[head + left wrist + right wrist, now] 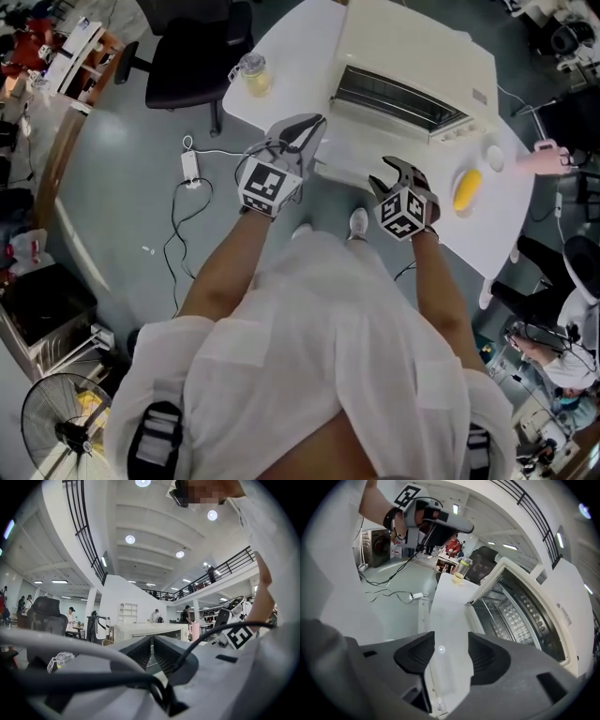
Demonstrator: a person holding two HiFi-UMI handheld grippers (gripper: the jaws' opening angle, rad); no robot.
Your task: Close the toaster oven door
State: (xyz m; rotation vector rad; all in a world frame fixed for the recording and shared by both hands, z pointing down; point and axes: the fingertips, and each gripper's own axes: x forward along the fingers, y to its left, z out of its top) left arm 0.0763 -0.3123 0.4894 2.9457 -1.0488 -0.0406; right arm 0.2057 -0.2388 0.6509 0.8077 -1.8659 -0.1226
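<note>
Nothing of the closing is done yet, as far as we can judge. The toaster oven (pixel 412 66) stands on the white tabletop (pixel 291 37) with its mouth wide open. In the right gripper view we look straight into the cavity, past the wire rack, and the door (pixel 449 620) lies dropped down flat in front of it, reaching out towards us. The whole swing up to the oven's face is still to do.

The right tool (pixel 450 644) points steeply down over the free end of that door. Its jaws are spread wide and the pale door panel shows in the gap between them. We cannot tell whether either pad touches the panel, and we see no sign of a pinch. In the head view this tool sits just in front of the oven, near the door's front edge.

The left tool (pixel 152 641) is held level and off to the side of the oven. Its jaws are pressed together at the tips with nothing between them, and it is clear of the door.
</note>
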